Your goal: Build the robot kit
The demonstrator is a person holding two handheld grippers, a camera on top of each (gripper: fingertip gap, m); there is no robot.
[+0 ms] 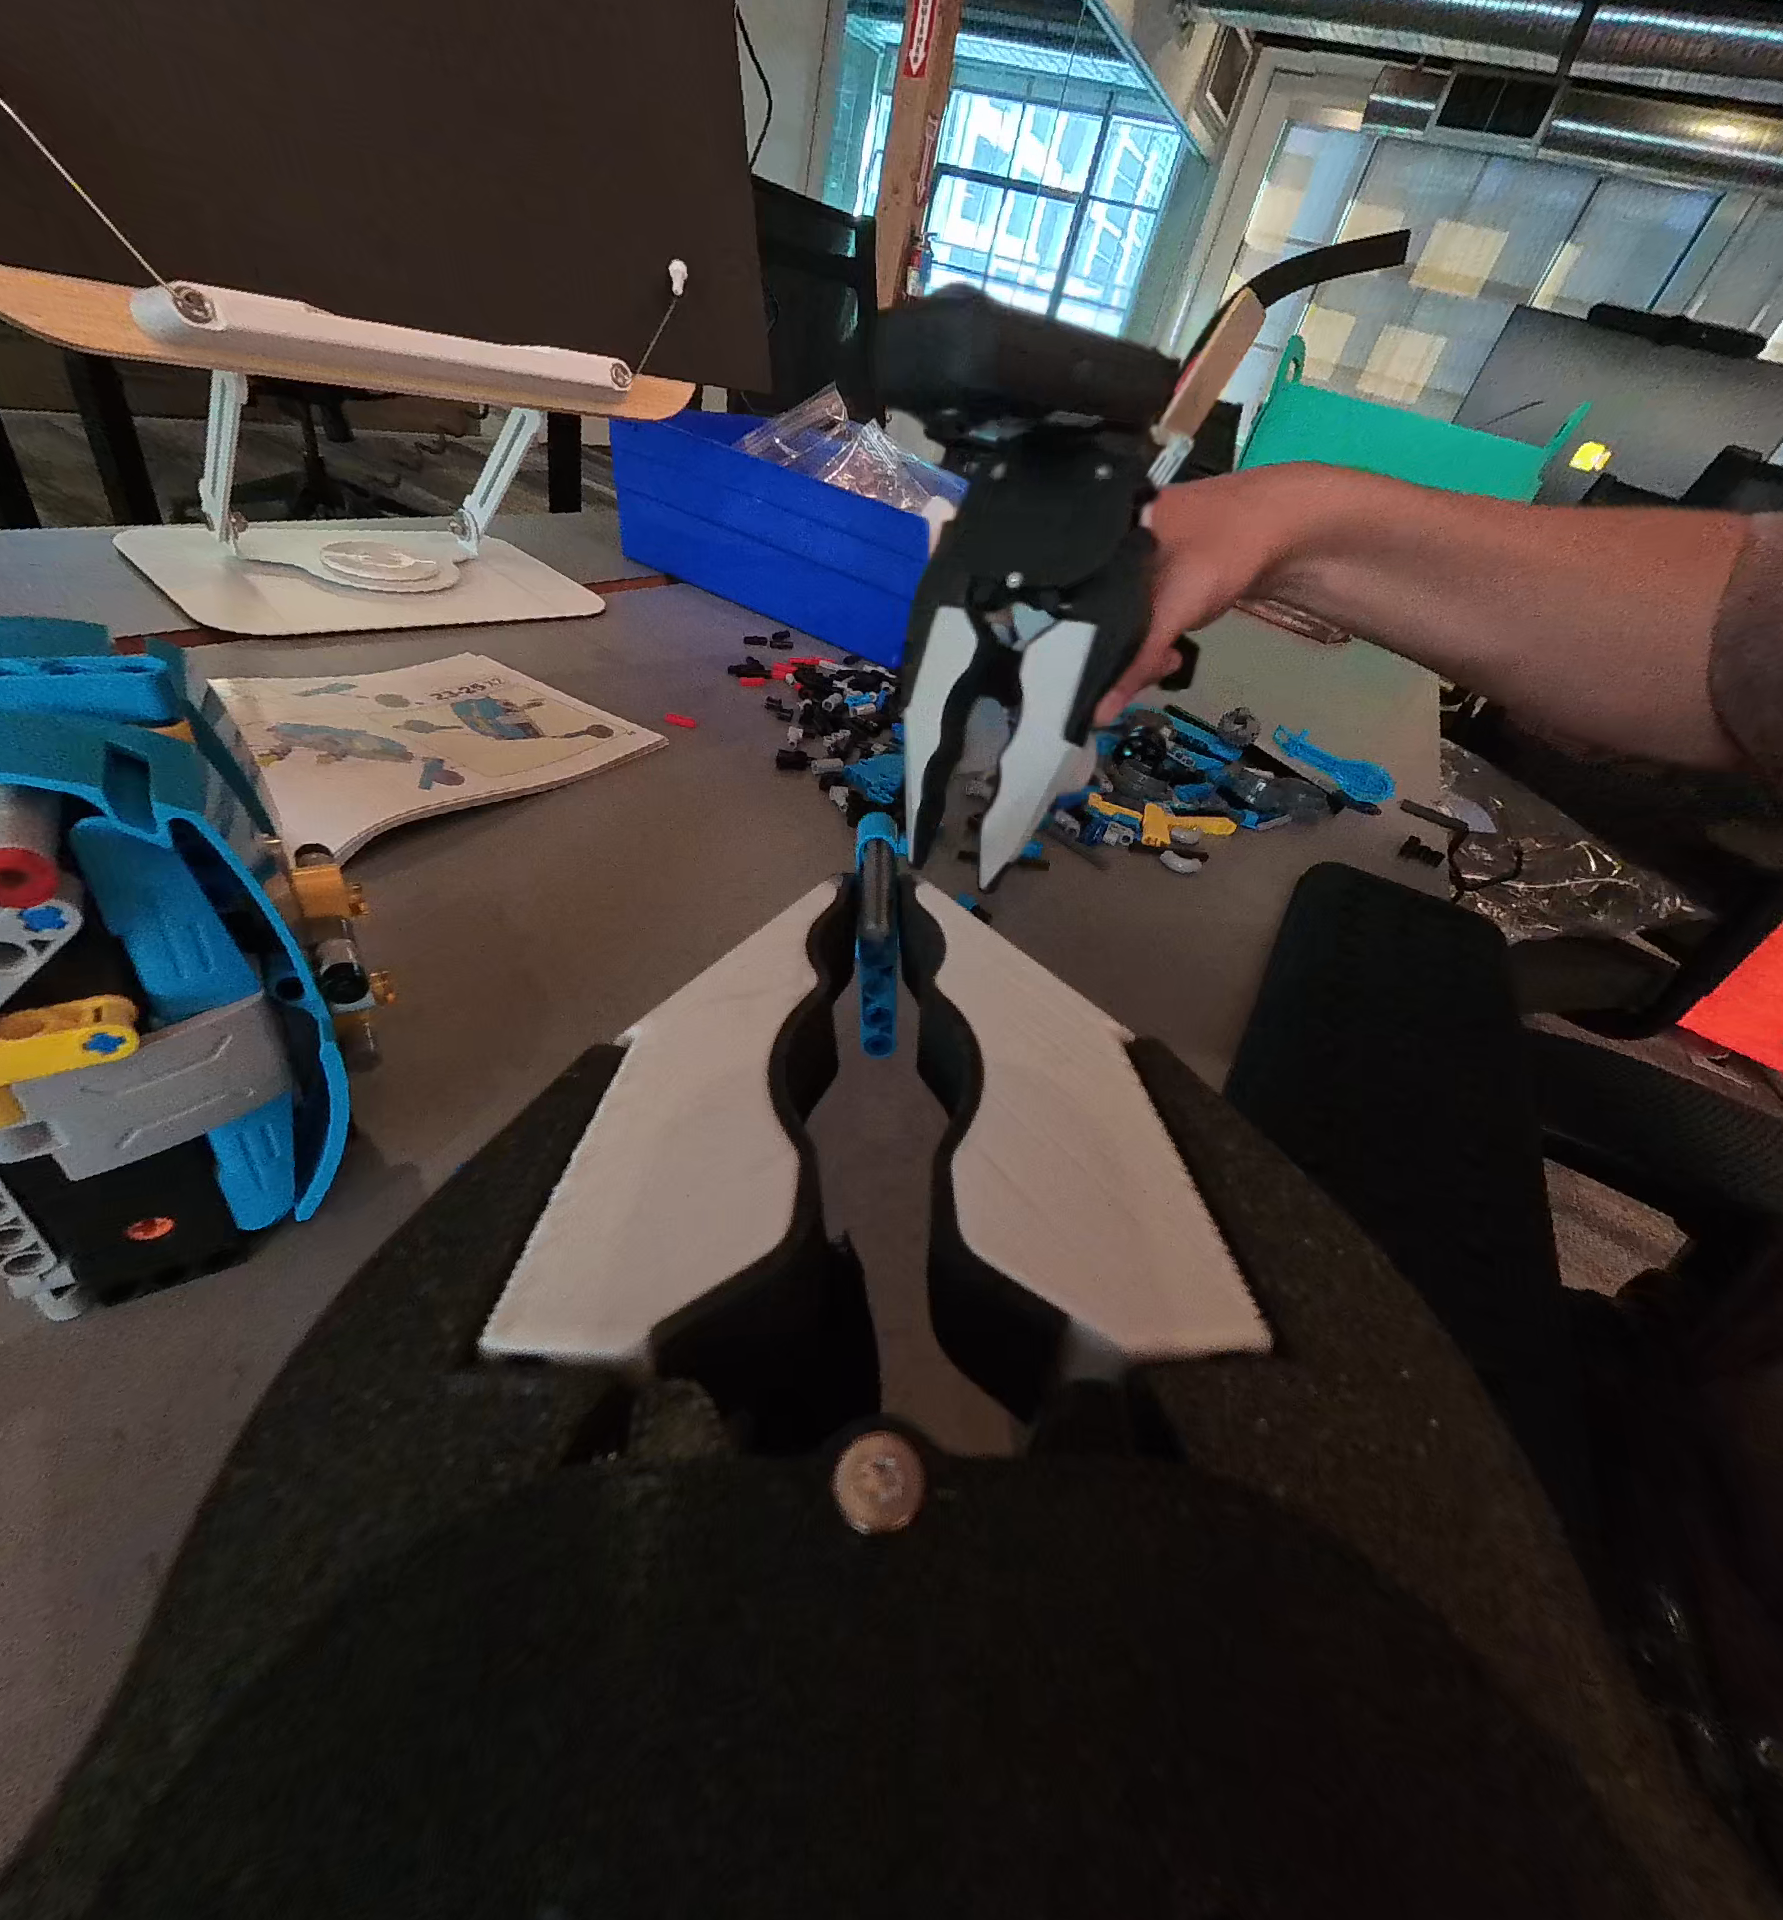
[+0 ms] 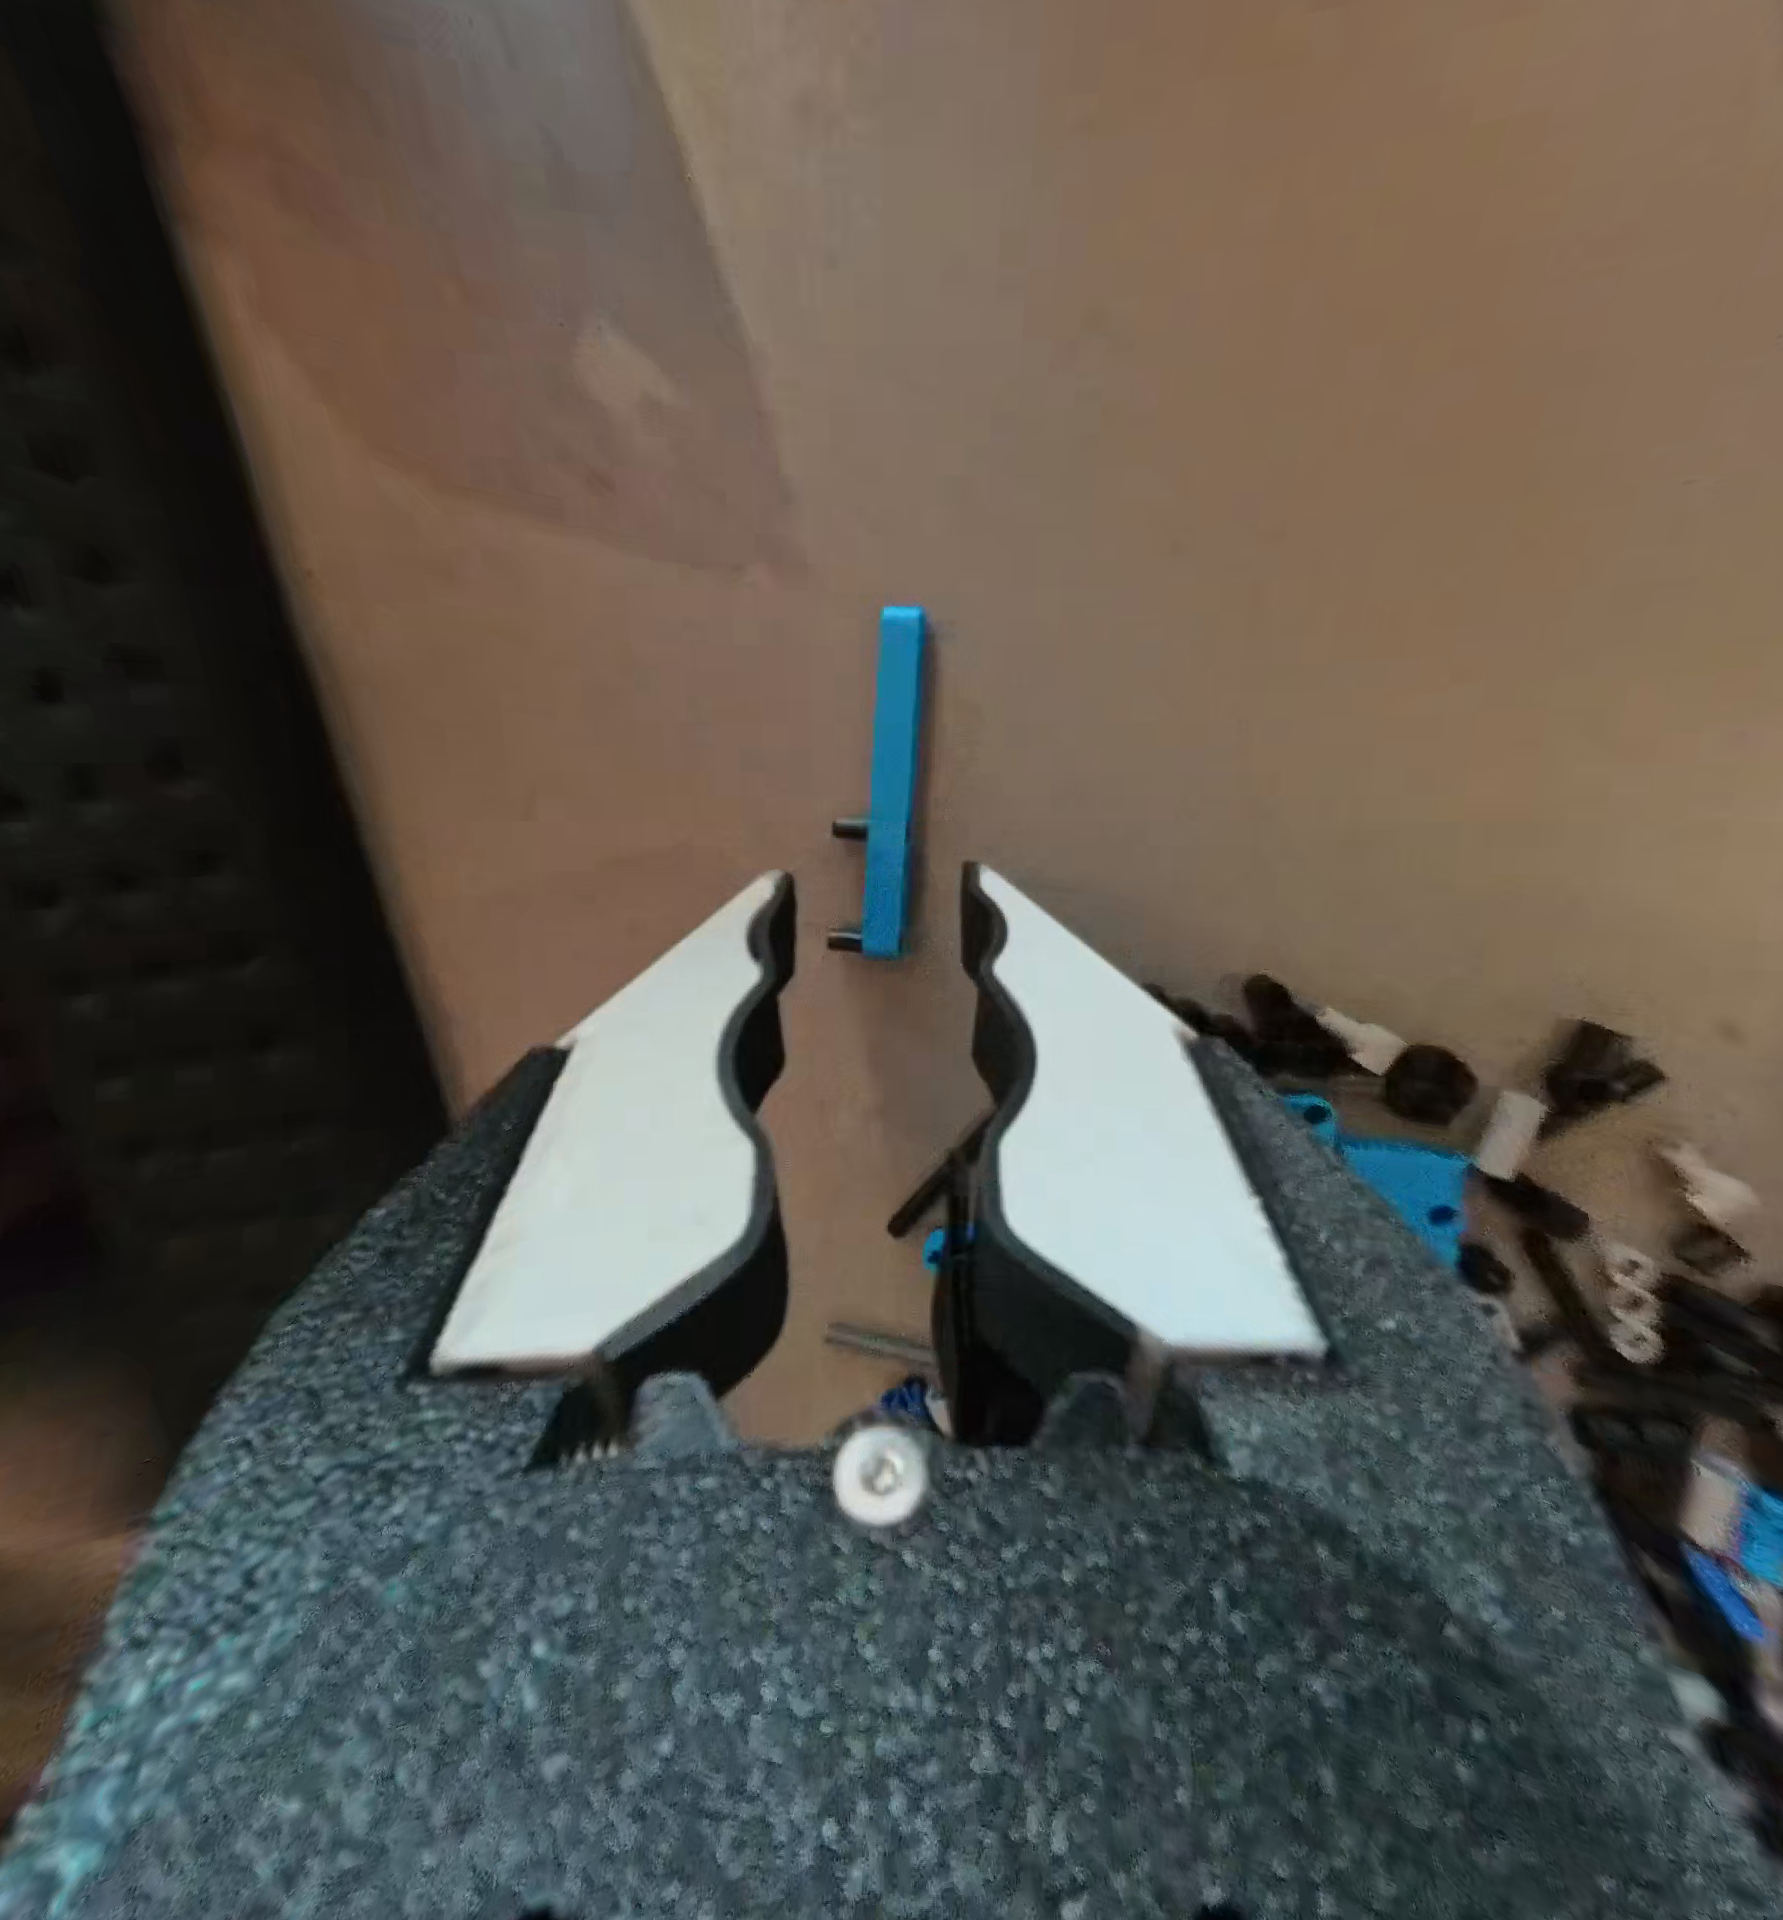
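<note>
Bare table [image 1: 554, 935] lies between toy vehicle [image 1: 139, 935] and loose parts [image 1: 1126, 769]

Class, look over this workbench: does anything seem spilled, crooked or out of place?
Yes. Small building pieces lie scattered loose across the grey table beside the blue bin rather than in it. The instruction booklet's near edge curls upward.

Grey table [image 1: 575, 935], bright windows [image 1: 1048, 187] (rear), chair [image 1: 1386, 1039]

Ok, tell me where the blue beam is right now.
In the left wrist view the blue beam stands clamped between the left gripper's fingertips, directly below the right gripper.
</note>
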